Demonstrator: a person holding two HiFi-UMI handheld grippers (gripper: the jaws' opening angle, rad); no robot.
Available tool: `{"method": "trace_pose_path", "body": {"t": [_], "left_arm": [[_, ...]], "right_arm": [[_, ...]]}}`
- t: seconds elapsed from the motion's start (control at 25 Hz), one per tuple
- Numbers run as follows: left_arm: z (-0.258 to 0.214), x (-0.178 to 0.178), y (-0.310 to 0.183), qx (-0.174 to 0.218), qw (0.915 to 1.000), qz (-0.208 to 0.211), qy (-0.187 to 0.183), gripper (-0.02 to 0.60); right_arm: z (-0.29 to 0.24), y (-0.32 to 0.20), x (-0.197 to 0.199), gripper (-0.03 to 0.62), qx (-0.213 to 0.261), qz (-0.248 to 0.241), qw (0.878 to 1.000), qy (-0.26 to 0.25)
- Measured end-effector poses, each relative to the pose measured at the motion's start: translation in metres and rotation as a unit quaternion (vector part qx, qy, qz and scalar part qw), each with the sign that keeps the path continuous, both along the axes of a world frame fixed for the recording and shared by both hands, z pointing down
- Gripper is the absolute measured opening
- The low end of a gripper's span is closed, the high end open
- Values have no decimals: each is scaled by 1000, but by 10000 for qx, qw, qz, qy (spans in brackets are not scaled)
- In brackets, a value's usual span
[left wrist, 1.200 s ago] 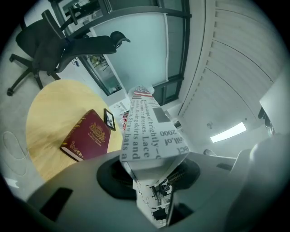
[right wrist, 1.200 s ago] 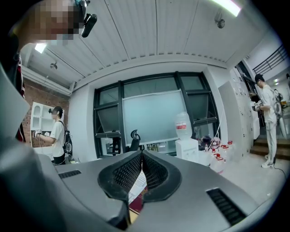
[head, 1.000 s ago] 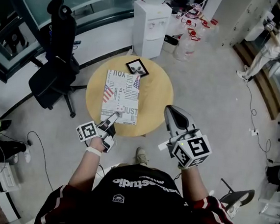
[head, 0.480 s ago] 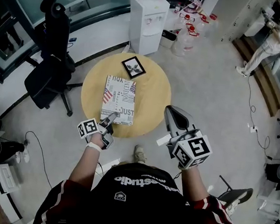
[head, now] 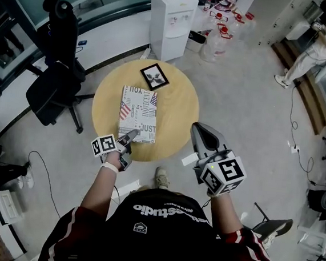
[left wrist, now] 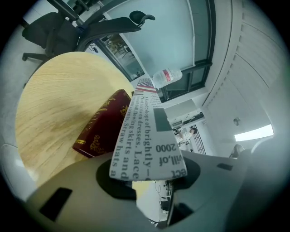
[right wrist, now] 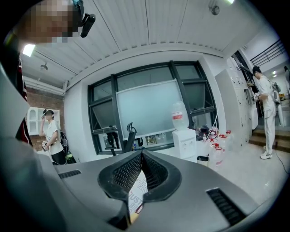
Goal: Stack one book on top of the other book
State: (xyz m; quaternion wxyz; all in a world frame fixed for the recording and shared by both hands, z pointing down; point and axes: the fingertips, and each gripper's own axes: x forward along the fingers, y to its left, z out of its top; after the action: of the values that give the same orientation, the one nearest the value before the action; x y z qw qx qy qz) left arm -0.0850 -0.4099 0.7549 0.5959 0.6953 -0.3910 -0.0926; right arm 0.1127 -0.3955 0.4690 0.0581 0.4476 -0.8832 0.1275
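A book with a newspaper-print cover (head: 138,114) lies lengthwise over the round wooden table (head: 179,111). My left gripper (head: 131,135) is shut on the middle of its near edge. In the left gripper view the printed cover (left wrist: 145,136) runs out from between the jaws, and a dark red book with gold ornament (left wrist: 103,129) lies on the table (left wrist: 54,95) right under it. The head view hides the red book. My right gripper (head: 202,131) hovers off the table's near right rim, its jaws shut (right wrist: 141,154) with nothing between them.
A small black-framed picture (head: 155,76) lies at the table's far side. Behind the table stand a white water dispenser (head: 172,19) and water jugs (head: 217,40). A black office chair (head: 57,71) is at the left. A person (head: 320,44) stands far right.
My left gripper has sunk toward the table with the printed book, which now looks smaller and lower. The right gripper has barely shifted.
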Motion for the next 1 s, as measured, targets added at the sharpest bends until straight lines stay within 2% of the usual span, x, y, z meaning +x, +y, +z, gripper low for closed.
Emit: {"method": "trace_pose_path", "body": {"t": [0.2,0.28,0.36,0.48,0.56,0.8,0.92,1.0], "left_arm": [[5,-1,-10,-108,9997,113,-183,179],[11,-4,-10,-200,9989,133,-390,194],[17,-9,-7,-290,9967,166,-741,239],[25,-16,-3,-361,9897,314,-1346,318],[29,-20,-2,-356,9858,379,-1597,348],[26,-29,1,-445,9770,426,-2041,395],[28,-39,7,-412,9666,526,-2473,419],[32,-45,13,-461,9628,564,-2603,419]], "right_arm": [[4,-6,0,29,-60,-3,10000,-52],[5,-7,0,29,-74,-13,10000,-65],[5,-7,0,29,-73,-29,9999,-63],[5,-8,-1,29,-68,-37,9999,-90],[5,-8,-2,29,-77,-33,9999,-127],[1,-7,-5,29,-37,-12,9999,-124],[0,-6,-3,29,-12,32,9999,-155],[0,-5,-2,29,-20,55,9998,-180]]}}
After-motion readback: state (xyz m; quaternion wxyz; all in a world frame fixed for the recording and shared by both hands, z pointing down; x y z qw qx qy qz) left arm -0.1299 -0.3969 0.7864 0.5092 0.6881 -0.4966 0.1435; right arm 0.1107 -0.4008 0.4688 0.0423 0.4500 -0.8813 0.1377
